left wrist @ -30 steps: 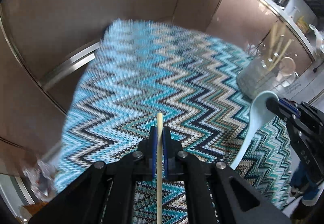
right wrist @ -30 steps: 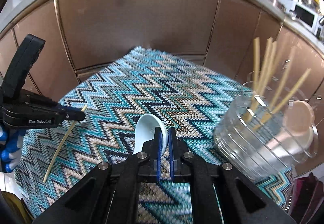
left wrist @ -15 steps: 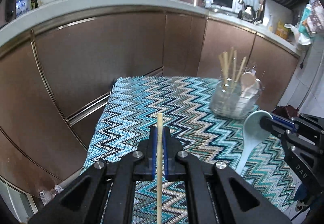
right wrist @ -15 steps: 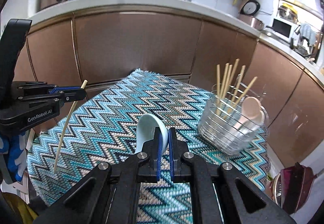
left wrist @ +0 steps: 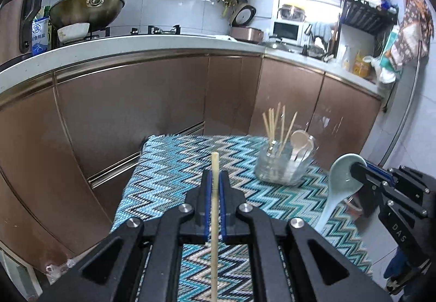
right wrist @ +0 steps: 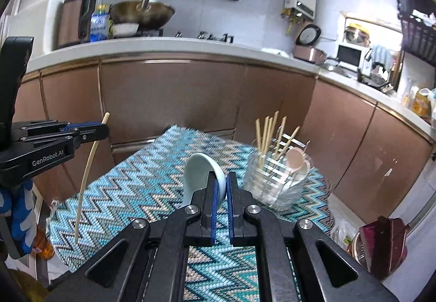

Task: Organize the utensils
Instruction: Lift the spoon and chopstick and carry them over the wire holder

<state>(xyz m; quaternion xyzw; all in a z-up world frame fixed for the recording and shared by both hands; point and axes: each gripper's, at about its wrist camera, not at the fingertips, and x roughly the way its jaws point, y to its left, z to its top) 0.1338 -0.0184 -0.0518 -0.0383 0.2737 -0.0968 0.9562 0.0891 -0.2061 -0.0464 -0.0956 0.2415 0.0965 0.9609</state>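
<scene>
Since half a second ago both tools have lifted and drawn back, so the holder looks smaller and more of the kitchen shows. The left tongs (left wrist: 214, 179) stay clamped on a single chopstick (left wrist: 215, 217), held above the zigzag cloth (left wrist: 169, 165) on the worktop. Further right, the glass holder (left wrist: 282, 167) stands on the cloth with chopsticks and pale spoons upright inside, nothing between it and the tools. The right tongs (right wrist: 221, 187) grip the bowl of a light blue spoon (right wrist: 201, 173), near the holder but apart from it.
</scene>
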